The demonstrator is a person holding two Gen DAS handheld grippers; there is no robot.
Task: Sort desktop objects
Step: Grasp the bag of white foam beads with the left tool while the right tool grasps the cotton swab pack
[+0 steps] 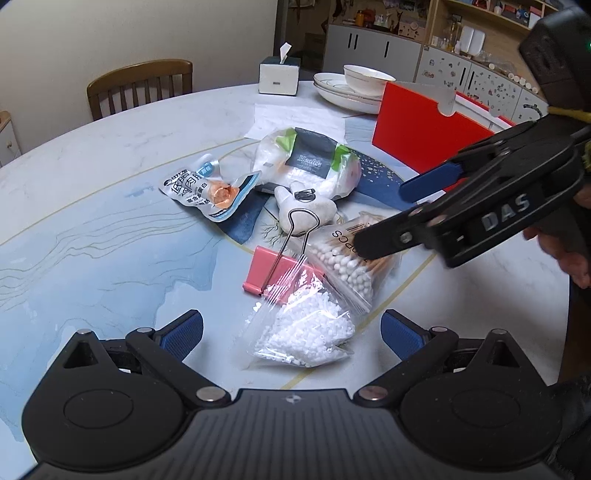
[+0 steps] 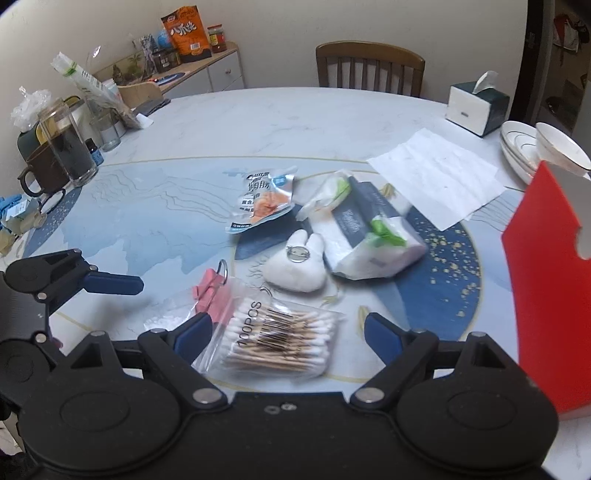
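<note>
Both grippers gape (nothing held) over clear bagged cotton swabs (image 2: pixel 275 341), white-tipped.

Chair: wooden chair (image 2: pixel 370 62) with a slatted back, pushed up to the far edge of the tabletop (image 2: pixel 229 122).
Tissue box: white and dark tissue box (image 1: pixel 279 75), a tissue standing out of its top, near the far rim.
Dishes: white bowl (image 1: pixel 367 77) resting on stacked plates (image 1: pixel 338 90), just beside the tissue box.
Glass jar: tall clear jar (image 2: pixel 68 147) of dark contents at the left edge.
Mug: brown mug (image 2: pixel 38 171) touching the jar.
Sideboard: low cabinet (image 2: pixel 218 72) by the wall, an orange snack bag (image 2: pixel 186 33) upright on it.
</note>
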